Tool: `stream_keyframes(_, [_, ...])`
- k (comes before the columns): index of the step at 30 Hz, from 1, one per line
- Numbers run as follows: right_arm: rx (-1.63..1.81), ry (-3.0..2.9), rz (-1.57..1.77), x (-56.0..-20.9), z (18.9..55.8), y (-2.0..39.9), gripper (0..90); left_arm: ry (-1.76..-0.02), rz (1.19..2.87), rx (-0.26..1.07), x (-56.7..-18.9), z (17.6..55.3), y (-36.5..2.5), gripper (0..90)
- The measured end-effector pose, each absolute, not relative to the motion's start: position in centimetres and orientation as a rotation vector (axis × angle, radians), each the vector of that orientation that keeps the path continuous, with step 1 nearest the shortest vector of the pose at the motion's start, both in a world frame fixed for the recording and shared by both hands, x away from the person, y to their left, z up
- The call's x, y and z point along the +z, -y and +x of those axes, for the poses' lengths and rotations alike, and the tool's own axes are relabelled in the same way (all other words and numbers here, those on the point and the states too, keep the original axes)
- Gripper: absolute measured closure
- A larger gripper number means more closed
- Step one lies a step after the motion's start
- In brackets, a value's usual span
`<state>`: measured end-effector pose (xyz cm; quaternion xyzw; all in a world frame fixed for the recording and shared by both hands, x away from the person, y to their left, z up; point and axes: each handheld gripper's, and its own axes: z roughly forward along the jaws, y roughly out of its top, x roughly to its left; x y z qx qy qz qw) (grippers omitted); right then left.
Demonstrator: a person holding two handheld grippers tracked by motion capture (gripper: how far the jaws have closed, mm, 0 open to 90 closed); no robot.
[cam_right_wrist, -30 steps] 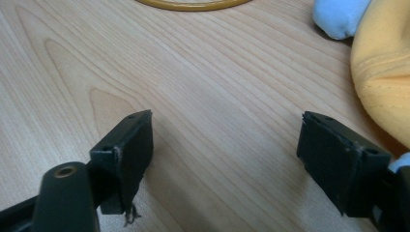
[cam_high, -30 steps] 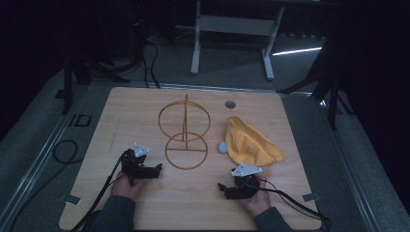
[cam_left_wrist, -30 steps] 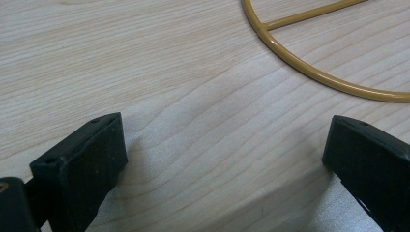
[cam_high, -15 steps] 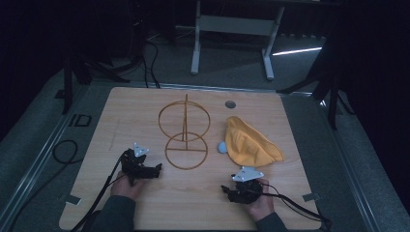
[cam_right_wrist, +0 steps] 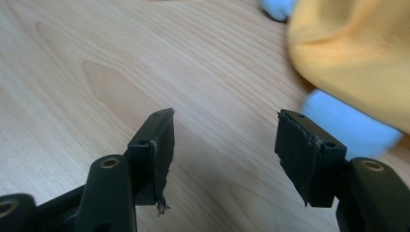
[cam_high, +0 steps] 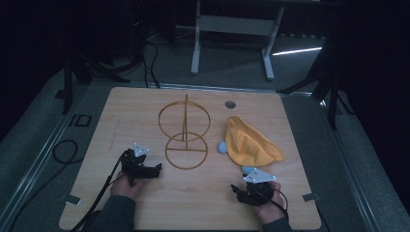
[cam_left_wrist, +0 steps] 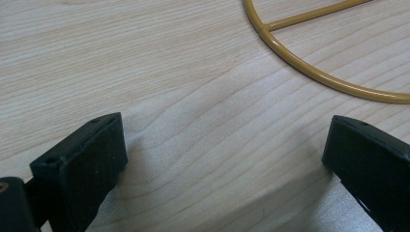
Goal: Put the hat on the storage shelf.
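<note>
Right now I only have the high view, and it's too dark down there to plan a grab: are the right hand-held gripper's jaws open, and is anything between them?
Observer: Open. In the right gripper view the right hand-held gripper has its jaws apart. They have just been opening a little, and only bare table lies between them.
Operator: What's nearest its tips?
Observer: A light blue piece poking out from under the yellow cloth, just beyond one jaw and untouched.
Operator: And the left one?
Observer: The left hand-held gripper is open wide over bare wood. The yellow wire ring lies ahead of it, apart.
</note>
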<state>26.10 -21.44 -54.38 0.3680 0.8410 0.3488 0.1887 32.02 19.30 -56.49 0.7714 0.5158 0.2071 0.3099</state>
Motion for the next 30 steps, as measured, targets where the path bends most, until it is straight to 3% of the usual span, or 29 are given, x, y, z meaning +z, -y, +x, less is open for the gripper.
stream_keyframes(16, [0.953, -2.244, 1.223, -54.6, 27.4, 24.9, 35.2, -1.363, 2.038, 0.547, -56.5, 32.0, -19.3, 2.0])
stream_keyframes(30, [0.998, -2.269, 1.268, -55.7, 29.8, 25.5, 39.2, -1.363, 2.036, 0.548, -56.5, 32.0, -19.3, 2.0])
